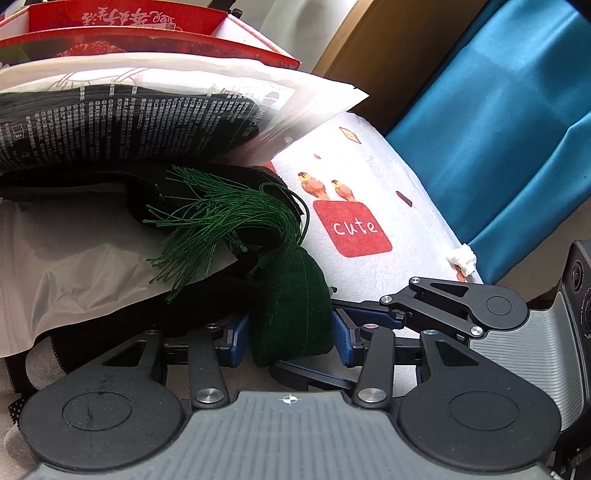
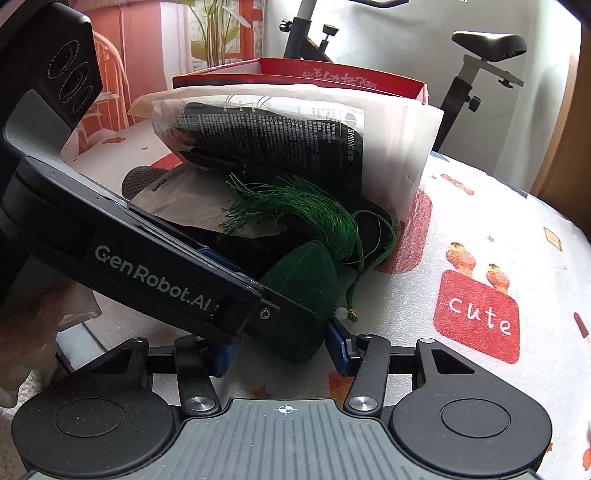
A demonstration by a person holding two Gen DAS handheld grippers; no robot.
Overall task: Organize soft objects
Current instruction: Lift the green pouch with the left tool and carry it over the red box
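Note:
A dark green stuffed pouch (image 1: pixel 291 310) with a long green tassel (image 1: pixel 221 221) lies on a white printed towel (image 1: pixel 369 166), against a heap of bagged items. My left gripper (image 1: pixel 290 341) has a blue pad pressed on each side of the pouch. The right gripper (image 1: pixel 443 314) reaches in from the right, its fingers by the pouch's lower right corner. In the right wrist view the pouch (image 2: pixel 299 280) sits between the right gripper's (image 2: pixel 282 349) pads. The right-hand pad touches it, while the left gripper's body (image 2: pixel 155 273) hides the other side.
A clear plastic bag with a black printed pack (image 1: pixel 129 118) leans over the pouch, and a red box (image 1: pixel 147 22) stands behind it. Blue fabric (image 1: pixel 498 129) lies at the right. A crumpled white scrap (image 1: pixel 461 258) sits at the towel's edge. An exercise bike (image 2: pixel 480 55) stands behind.

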